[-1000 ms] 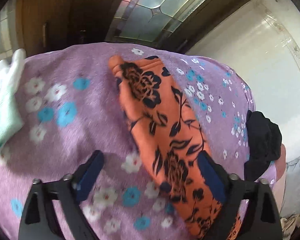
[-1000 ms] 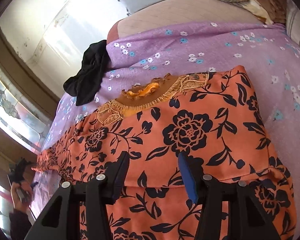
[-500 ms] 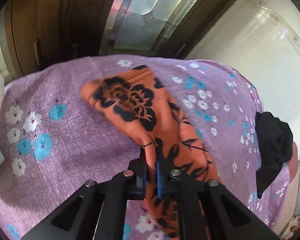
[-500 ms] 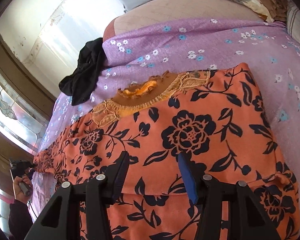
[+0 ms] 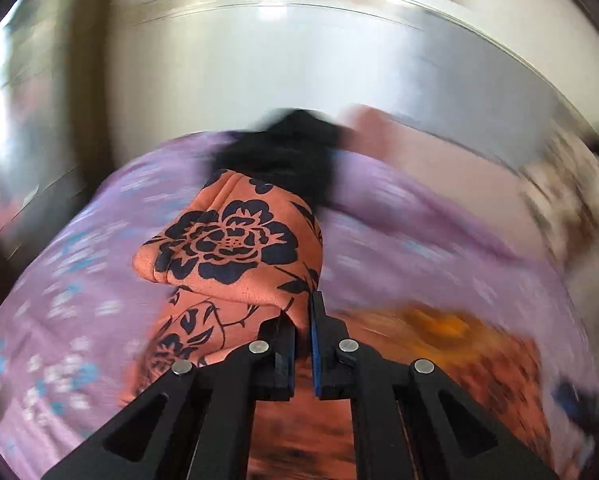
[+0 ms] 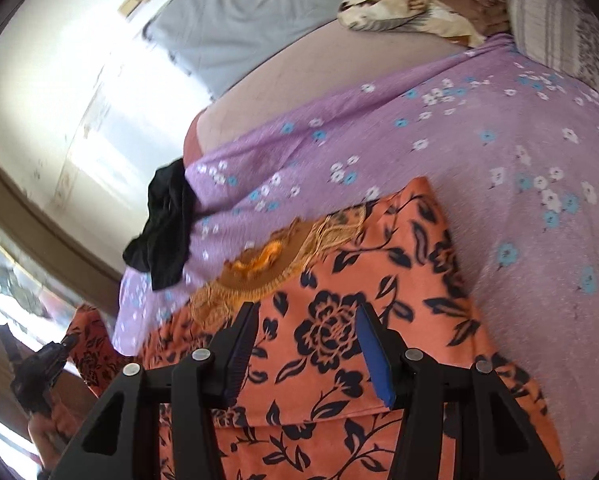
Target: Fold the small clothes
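Folding the orange floral garment (image 6: 339, 320) on the purple flowered bedsheet (image 6: 479, 152): sleeve-fold step in hand. Left gripper (image 5: 301, 320) is clamped tight on the sleeve end (image 5: 235, 244), lifted clear of the sheet, view blurred. Right gripper (image 6: 303, 344) hovers over the garment's body just below the embroidered neckline (image 6: 275, 264), jaws about half apart, nothing between them. Black cloth (image 6: 167, 224) lies at the bed edge, apart from the garment. Next move likely: carry the sleeve across onto the body, lay flat, let go; right could pin the body so it doesn't drag.
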Available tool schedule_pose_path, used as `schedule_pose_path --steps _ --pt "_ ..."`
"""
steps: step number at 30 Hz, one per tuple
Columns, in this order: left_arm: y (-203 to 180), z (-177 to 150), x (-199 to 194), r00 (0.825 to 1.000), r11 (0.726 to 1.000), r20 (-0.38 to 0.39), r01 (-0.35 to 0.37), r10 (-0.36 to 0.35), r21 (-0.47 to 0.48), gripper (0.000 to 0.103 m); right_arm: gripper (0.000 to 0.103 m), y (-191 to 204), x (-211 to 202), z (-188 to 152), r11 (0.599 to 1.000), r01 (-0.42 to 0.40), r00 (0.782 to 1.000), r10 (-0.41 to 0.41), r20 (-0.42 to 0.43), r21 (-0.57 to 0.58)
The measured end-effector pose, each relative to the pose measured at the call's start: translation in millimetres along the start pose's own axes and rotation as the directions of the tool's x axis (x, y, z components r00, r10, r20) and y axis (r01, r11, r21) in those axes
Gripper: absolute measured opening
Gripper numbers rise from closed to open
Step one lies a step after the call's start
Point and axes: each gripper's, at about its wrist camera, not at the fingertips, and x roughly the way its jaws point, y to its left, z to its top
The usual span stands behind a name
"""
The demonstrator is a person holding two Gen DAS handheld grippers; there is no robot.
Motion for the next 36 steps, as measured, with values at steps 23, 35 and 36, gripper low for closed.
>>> schedule_pose_path --steps 23,35,36 --pt "56 -18 38 0.956 0.966 -0.201 -0.237 0.213 -0.103 0.072 0.071 -4 50 -3 0.998 -0.060 0.979 0.065 -0.194 0.032" --pt "97 -47 74 0.891 0.927 -0.356 -0.348 0.281 -0.139 0.072 0.010 5 95 -28 0.997 -0.017 0.953 -0.006 -0.303 -0.075" --pt "97 -46 74 0.892 0.927 -0.356 -0.346 0.278 -0.143 0.072 0.009 8 90 -27 0.995 -0.011 0.959 -0.016 -0.282 -0.095"
